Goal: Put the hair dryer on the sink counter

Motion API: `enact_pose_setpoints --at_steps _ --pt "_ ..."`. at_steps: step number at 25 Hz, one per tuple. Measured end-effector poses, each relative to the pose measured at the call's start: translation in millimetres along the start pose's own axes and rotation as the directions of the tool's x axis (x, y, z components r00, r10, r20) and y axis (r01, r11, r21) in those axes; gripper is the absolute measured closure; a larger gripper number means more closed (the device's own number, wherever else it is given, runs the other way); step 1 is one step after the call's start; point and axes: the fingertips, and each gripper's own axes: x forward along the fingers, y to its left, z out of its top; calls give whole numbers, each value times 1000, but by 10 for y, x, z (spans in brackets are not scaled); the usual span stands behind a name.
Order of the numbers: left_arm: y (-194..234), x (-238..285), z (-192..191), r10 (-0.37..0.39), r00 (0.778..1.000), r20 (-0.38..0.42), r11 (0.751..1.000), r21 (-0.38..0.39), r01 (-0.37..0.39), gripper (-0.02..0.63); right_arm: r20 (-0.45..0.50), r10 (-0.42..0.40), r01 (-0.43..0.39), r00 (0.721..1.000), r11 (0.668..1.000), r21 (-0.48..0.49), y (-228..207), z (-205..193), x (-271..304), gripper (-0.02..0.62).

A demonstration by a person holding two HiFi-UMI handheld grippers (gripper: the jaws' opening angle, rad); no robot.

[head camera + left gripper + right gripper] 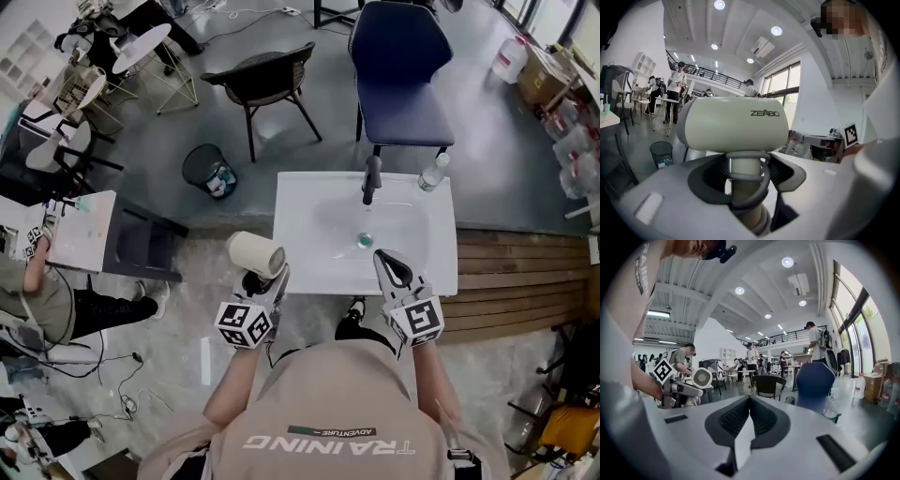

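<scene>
Person stands at the near edge of a white sink counter, a gripper in each hand. Left gripper is clamped on the handle of a cream hair dryer. Seen from the left gripper view, both jaws press the handle from either side, spread fairly wide around it, and a grey loop circles the handle between them. The dryer is held handle down with its barrel level. It sits at the counter's near left corner, carried in the gripper rather than lying on the counter, and its round grille end faces right toward the basin. Brand print on the barrel reads ZEABO. Right gripper hovers over the near rim of the counter, right of the drain. Its jaws are closed tip to tip with nothing between them. Black faucet stands at the far side of the basin, with a clear plastic bottle just right of it. Beyond the counter is a blue chair, a dark chair left of that, and a mesh waste bin on the floor far left of the counter.
</scene>
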Motion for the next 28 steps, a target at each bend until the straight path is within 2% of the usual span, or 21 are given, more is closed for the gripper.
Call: enact_pose_setpoints --at_steps 9,14,25,28 --pt "9 462 -20 61 997 -55 998 -22 -63 362 -23 52 -51 998 998 43 -529 -153 191 589" --pt "129 552 -37 101 992 -74 992 -71 -106 362 -19 76 -75 997 996 44 -658 -147 265 589" --pt "330 941 -316 113 975 -194 983 -122 -138 362 -37 -6 9 999 997 78 -896 -225 198 589" --pt "438 1063 -448 121 962 -246 976 -145 -160 362 -23 -33 36 999 991 129 -901 -169 151 589"
